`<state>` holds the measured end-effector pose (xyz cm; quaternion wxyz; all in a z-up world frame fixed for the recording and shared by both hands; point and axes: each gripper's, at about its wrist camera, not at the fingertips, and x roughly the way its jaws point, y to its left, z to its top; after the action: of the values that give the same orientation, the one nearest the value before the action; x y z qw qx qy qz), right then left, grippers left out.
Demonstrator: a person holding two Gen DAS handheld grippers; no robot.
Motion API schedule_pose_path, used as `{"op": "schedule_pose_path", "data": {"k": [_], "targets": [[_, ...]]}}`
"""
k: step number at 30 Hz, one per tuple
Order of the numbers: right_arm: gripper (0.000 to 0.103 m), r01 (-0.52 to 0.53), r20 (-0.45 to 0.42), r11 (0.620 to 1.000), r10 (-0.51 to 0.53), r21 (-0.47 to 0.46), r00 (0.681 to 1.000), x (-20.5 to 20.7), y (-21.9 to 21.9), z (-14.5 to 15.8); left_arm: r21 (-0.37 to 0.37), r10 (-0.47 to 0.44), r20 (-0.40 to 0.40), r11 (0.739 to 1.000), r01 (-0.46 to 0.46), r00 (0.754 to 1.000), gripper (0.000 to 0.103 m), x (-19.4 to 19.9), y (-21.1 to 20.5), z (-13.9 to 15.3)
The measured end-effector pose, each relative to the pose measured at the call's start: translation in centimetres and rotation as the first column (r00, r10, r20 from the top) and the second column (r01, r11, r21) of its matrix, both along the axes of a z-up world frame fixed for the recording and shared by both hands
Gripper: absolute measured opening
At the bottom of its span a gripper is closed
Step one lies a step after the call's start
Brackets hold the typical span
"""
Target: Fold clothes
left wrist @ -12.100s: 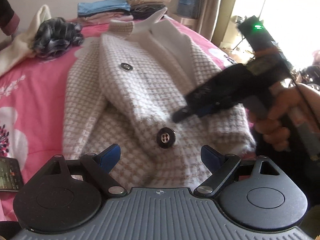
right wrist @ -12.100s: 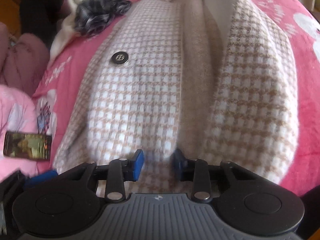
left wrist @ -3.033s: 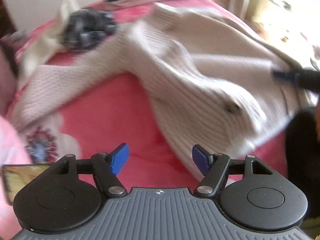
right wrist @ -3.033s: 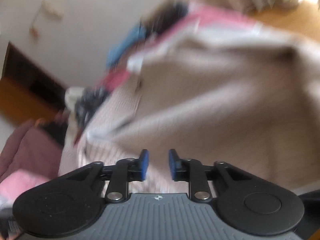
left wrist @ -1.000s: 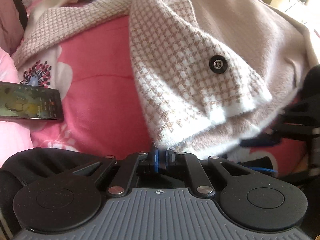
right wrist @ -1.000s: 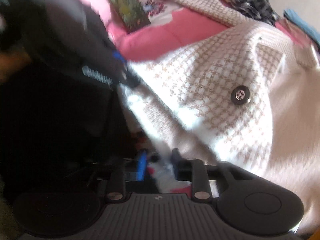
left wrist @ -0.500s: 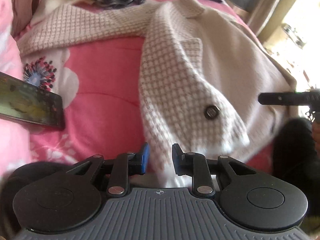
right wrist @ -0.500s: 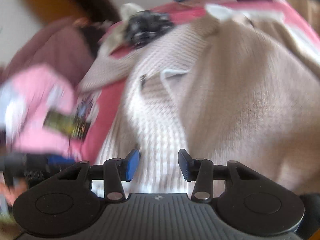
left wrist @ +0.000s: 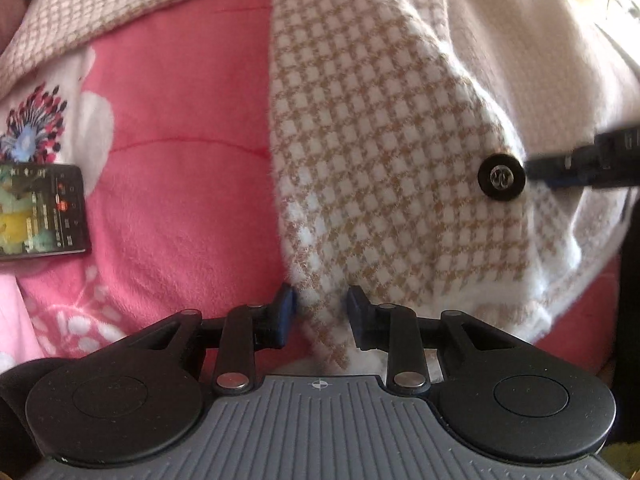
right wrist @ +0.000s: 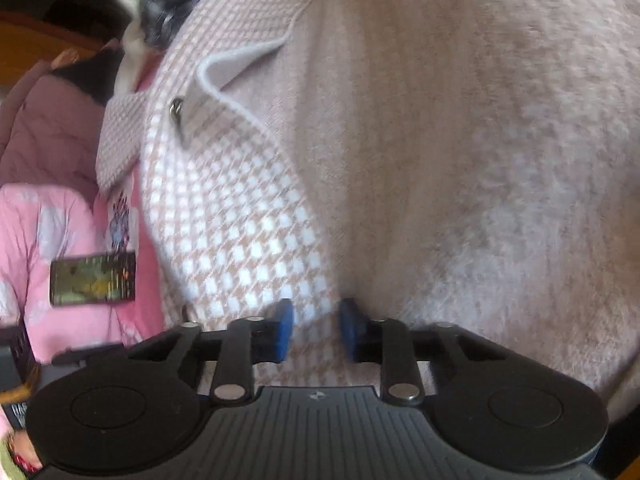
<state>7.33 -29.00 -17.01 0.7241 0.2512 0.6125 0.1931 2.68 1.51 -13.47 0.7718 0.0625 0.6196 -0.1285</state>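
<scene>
From the left wrist camera, the left gripper (left wrist: pixel 319 314) sits at the bottom hem corner of a beige-and-white houndstooth woollen coat (left wrist: pixel 372 128) spread on a pink floral bedspread (left wrist: pixel 176 184). Its blue-padded jaws stand partly apart with the hem corner lying between them; whether the pads actually press the cloth is hard to judge, since a gap shows on each side. A round black button (left wrist: pixel 501 176) lies on the front panel, and just to its right the dark tip of the right gripper (left wrist: pixel 576 168) reaches in, its body cut off by the frame edge. A black smartphone with a lit screen (left wrist: pixel 42 211) lies on the bedspread at the left, partly cropped.

From the right wrist camera, the right gripper (right wrist: pixel 316 330) is low over the coat (right wrist: pixel 460 140), jaws parted, checked fabric showing between them; contact cannot be told. The plain pinkish lining fills most of the view, slightly blurred. The smartphone (right wrist: pixel 93 279) appears smeared at the left. A grey-black bundle of fabric (right wrist: pixel 172 4) at the top is half hidden behind the coat
</scene>
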Motion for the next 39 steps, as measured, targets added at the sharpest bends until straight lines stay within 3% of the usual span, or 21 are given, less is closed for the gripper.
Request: {"op": "schedule_pose_path", "data": {"k": [4,8,10,11,12,23,28,31,32,33,35,37,39], "targets": [[0.028,0.073,0.017,0.997,-0.073,0.017,0.997,0.5,-0.6,-0.1,0.033,-0.021,0.012,0.999,0.02,1.0,0.03,-0.3,-0.4,0.0],[0.037,-0.023,-0.003,0.999,0.023,0.046,1.0,0.1,1.4,-0.9,0.07,-0.032,0.019,0.997,0.031,0.999,0.032,-0.4,-0.9,0.0],[0.031,-0.092,0.022,0.996,0.091,0.008,0.996,-0.5,2.7,-0.7,0.086,-0.039,0.023,0.996,0.037,0.999,0.034,-0.5,-1.0,0.0],[0.021,-0.104,0.045,0.994,0.105,-0.019,0.993,-0.8,3.0,-0.3,0.094,-0.043,0.024,0.995,0.04,0.999,0.034,-0.5,-1.1,-0.1],[0.004,-0.096,0.063,0.995,0.098,-0.03,0.993,-1.1,2.9,0.1,0.1,-0.045,0.026,0.994,0.042,0.999,0.035,-0.5,-1.2,0.0],[0.0,0.026,0.268,0.997,-0.007,-0.068,0.964,-4.5,-1.3,5.7,0.152,-0.075,0.032,0.986,0.069,0.997,0.038,-0.6,-1.7,-0.3],[0.0,0.064,0.24,0.993,-0.039,-0.099,0.97,-5.4,-2.3,5.4,0.156,-0.074,0.033,0.985,0.068,0.997,0.039,-0.4,-1.5,-0.4],[0.004,0.036,0.184,0.998,-0.026,-0.051,0.982,-5.1,-2.2,4.9,0.156,-0.072,0.031,0.985,0.066,0.997,0.039,-0.1,-1.4,-0.5],[0.012,0.028,0.168,0.999,-0.021,-0.04,0.986,-4.9,-2.0,4.7,0.155,-0.07,0.03,0.986,0.065,0.997,0.039,-0.1,-1.3,-0.6],[0.028,0.019,0.158,0.999,-0.012,-0.046,0.987,-4.7,-1.6,4.5,0.153,-0.068,0.029,0.986,0.063,0.997,0.04,0.0,-1.2,-0.6],[0.048,-0.001,0.138,0.997,0.011,-0.074,0.99,-4.4,-0.7,3.7,0.152,-0.065,0.029,0.987,0.06,0.997,0.04,0.1,-1.1,-0.7],[0.047,-0.03,0.086,0.996,0.037,-0.081,0.996,-4.1,0.1,2.6,0.15,-0.061,0.03,0.987,0.056,0.998,0.041,0.3,-0.9,-0.7],[0.03,-0.066,0.069,0.995,0.071,-0.076,0.995,-4.3,0.9,2.2,0.148,-0.055,0.031,0.988,0.05,0.998,0.042,0.4,-0.7,-0.7]]}}
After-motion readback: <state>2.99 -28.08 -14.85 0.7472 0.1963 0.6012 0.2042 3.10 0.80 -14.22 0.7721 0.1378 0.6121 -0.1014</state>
